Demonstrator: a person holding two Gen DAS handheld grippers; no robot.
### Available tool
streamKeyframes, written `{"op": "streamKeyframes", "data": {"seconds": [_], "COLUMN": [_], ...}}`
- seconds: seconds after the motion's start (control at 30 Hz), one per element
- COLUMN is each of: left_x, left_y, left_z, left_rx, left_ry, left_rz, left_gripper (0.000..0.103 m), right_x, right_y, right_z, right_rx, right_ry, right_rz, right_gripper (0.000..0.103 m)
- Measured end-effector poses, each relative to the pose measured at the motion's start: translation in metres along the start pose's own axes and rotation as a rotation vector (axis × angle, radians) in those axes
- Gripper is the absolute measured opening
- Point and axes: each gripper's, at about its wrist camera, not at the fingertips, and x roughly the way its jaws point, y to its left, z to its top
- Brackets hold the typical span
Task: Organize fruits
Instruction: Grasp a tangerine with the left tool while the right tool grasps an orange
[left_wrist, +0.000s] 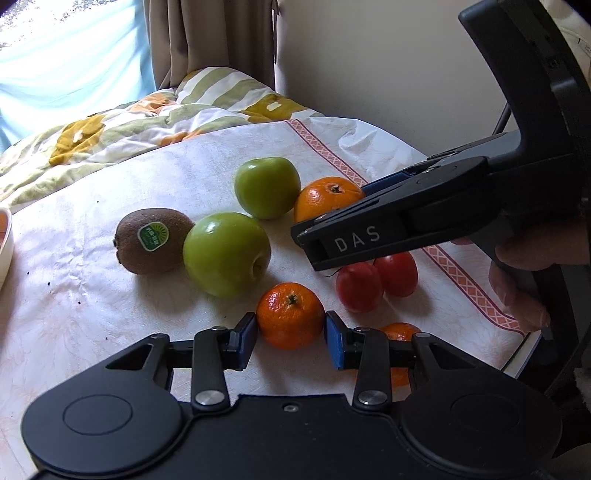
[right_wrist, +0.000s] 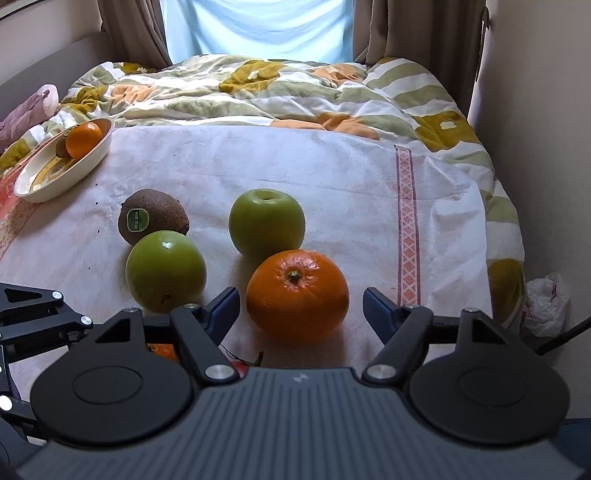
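Fruit lies on a white cloth (left_wrist: 74, 229). My left gripper (left_wrist: 290, 334) has its blue pads touching both sides of a small mandarin (left_wrist: 290, 315). My right gripper (right_wrist: 301, 308) is open, its fingers on either side of a large orange (right_wrist: 297, 291) with gaps; it also shows in the left wrist view (left_wrist: 325, 206). Two green apples (left_wrist: 227, 254) (left_wrist: 267, 186), a kiwi (left_wrist: 151, 240) with a sticker, and two red tomatoes (left_wrist: 376, 280) lie around. A cream bowl (right_wrist: 37, 190) at far left holds a mandarin (right_wrist: 83, 139) and a kiwi.
Another mandarin (left_wrist: 400, 330) lies behind my left gripper's right finger. A rumpled flowered quilt (right_wrist: 280, 88) lies beyond the cloth, with curtains and a window behind. A wall stands on the right, and a plastic bag (right_wrist: 546, 302) lies beside the bed.
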Motion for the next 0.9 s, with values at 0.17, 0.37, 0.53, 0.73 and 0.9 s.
{"op": "streamKeyframes", "data": {"seconds": [0.17, 0.37, 0.53, 0.73, 0.9], "left_x": [-0.003, -0.010, -0.013, -0.022, -0.035], "left_y": [0.005, 0.007, 0.007, 0.011, 0.017], "left_z": [0.000, -0.002, -0.003, 0.000, 0.005], "left_rx": [-0.033, -0.044, -0.048, -0.057, -0.068], "left_ry": [0.004, -0.001, 0.000, -0.003, -0.024], "left_rz": [0.018, 0.032, 0.046, 0.061, 0.078], "left_gripper": [0.043, 0.043, 0.043, 0.043, 0.043], "right_x": [0.003, 0.005, 0.003, -0.009, -0.027], "right_y": [0.000, 0.001, -0.001, -0.005, -0.002], "right_z": [0.003, 0.000, -0.003, -0.004, 0.003], "right_rx": [0.011, 0.015, 0.043, 0.075, 0.071], "right_ry": [-0.002, 0.008, -0.004, -0.014, -0.027], "right_rz": [0.003, 0.004, 0.007, 0.013, 0.011], "right_gripper": [0.081, 0.077, 0.076, 0.076, 0.076]}}
